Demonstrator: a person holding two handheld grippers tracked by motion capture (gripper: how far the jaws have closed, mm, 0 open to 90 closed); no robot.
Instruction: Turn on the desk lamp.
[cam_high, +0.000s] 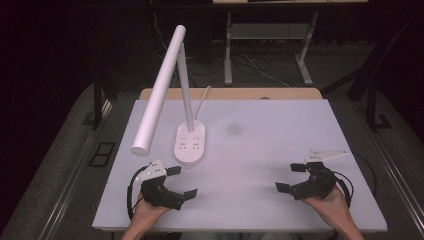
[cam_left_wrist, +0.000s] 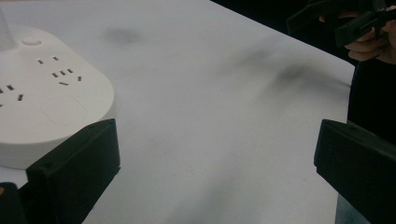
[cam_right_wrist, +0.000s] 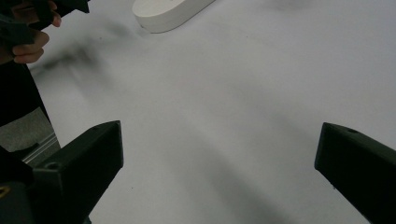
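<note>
White lamp base (cam_high: 189, 144) near left hand-held gripper (cam_high: 182, 181); both hand-held grippers spread, empty.

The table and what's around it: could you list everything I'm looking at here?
Desk lamp: one, white, long tube head leaning out over the table's left side.
Lamp base: one, white, oval, with sockets on top, left of centre.
Cord: one, white, running from the base off the far edge.
Table: one, white top.
Desk frame: one, grey legs, on the floor behind.
Left gripper: one, black, jaws open, near edge, close to the base.
Right gripper: one, black, jaws open, near right.
Hands: two, holding the grippers.
</note>
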